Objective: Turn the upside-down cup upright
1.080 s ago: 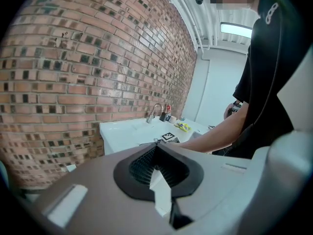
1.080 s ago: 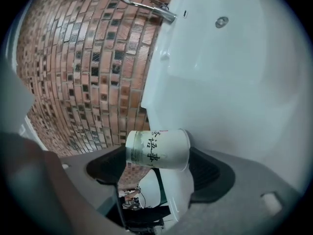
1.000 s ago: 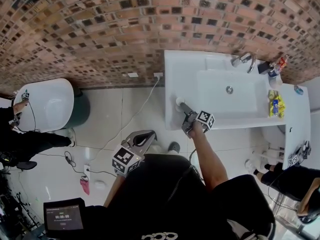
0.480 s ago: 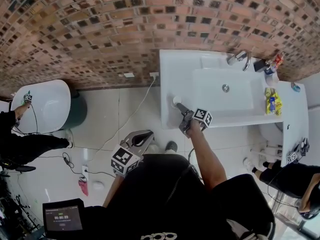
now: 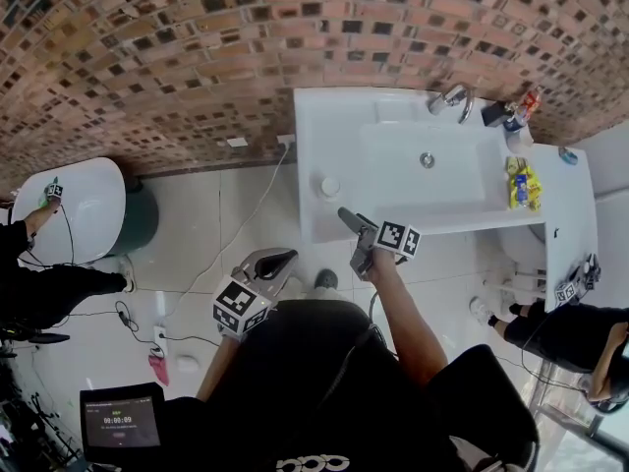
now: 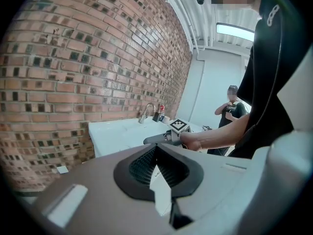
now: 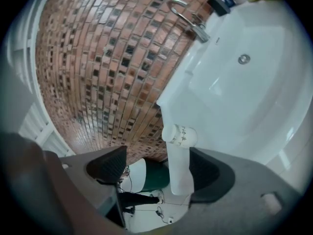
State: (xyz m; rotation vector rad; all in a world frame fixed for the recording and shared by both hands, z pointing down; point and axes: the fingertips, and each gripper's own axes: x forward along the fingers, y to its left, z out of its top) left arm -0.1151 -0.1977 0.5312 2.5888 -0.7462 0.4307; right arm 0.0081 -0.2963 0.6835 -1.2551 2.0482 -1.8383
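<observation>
In the head view, a white cup point(image 5: 329, 186) stands on the left end of the white counter point(image 5: 324, 126), towards its near edge and left of the sink basin point(image 5: 428, 160). The right gripper point(image 5: 346, 216) hangs over the counter's near edge, just beside the cup and not touching it. The left gripper point(image 5: 285, 256) is held over the tiled floor point(image 5: 211, 234), well to the left and nearer to the person.

In the left gripper view, the jaws' tips meet with nothing between them. The counter and its tap point(image 6: 146, 112) lie beyond, against the brick wall point(image 6: 73, 72).

In the right gripper view, the jaws stand wide apart and empty. The cup point(image 7: 180, 135) sits beyond them at the counter's corner, clear of both pads.
</observation>
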